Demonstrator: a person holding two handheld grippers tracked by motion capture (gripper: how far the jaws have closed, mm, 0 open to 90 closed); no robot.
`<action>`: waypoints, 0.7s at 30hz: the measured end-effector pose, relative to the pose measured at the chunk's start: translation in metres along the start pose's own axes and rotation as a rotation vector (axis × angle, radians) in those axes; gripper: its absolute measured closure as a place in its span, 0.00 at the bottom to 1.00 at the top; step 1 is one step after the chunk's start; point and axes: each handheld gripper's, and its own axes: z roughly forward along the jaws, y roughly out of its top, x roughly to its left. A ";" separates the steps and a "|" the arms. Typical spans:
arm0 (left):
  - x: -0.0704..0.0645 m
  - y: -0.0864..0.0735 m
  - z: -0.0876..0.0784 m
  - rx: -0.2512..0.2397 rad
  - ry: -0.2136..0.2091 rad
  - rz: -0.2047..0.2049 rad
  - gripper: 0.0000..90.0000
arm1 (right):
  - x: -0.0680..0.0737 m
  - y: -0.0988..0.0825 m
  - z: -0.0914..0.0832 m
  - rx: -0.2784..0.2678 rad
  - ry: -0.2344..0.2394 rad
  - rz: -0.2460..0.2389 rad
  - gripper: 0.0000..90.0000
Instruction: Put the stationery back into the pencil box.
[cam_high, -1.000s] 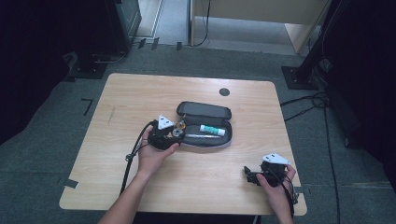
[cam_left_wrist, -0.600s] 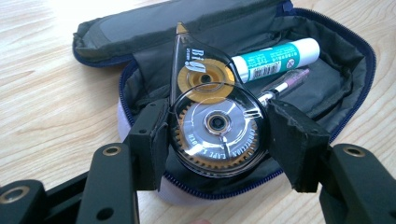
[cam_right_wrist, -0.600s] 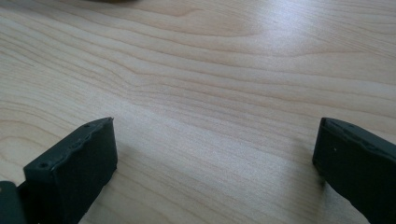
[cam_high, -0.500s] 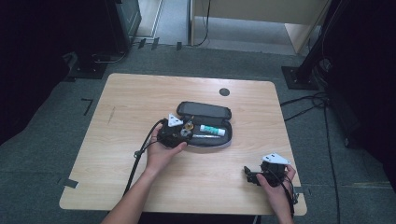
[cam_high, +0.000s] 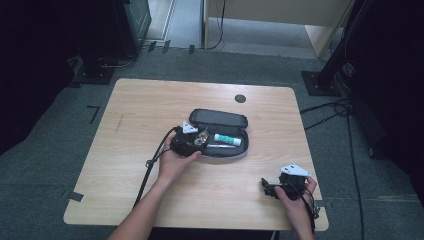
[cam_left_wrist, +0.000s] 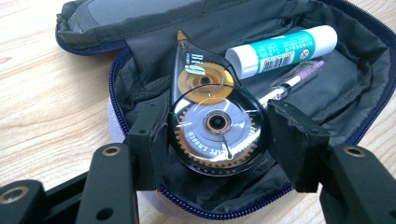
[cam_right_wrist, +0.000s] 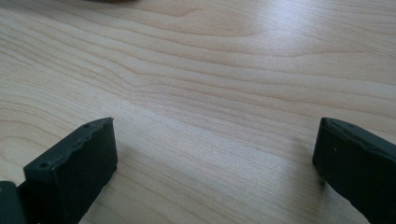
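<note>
In the high view an open black pencil case (cam_high: 220, 131) lies near the middle of the wooden bench (cam_high: 135, 150); the left gripper (cam_high: 187, 141) sits at the case's left end, while the right gripper (cam_high: 280, 186) rests on the bench well apart from the case, toward the near right corner. In the left gripper view the left gripper (cam_left_wrist: 215, 140) is closed partway around a clear correction tape dispenser (cam_left_wrist: 215, 127), its pads touching both sides of the round body, just over the case's near end. The dispenser's writing is only partly legible. Deeper in the case lie a teal-and-white glue stick (cam_left_wrist: 280, 49) with small print too fine to read, and a pen (cam_left_wrist: 292, 81) beside it. In the right gripper view the right gripper (cam_right_wrist: 215, 158) stands wide apart over bare bench, holding nothing.
</note>
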 end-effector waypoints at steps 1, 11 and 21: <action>0.000 0.000 0.000 0.001 -0.004 0.000 0.47 | 0.000 0.000 0.000 0.000 0.000 0.000 0.00; -0.002 -0.001 0.000 0.009 -0.017 0.017 0.47 | 0.000 0.000 0.000 0.000 0.000 0.000 0.00; -0.002 0.000 0.002 0.015 0.003 0.018 0.47 | 0.000 0.000 0.000 0.000 0.000 0.000 0.00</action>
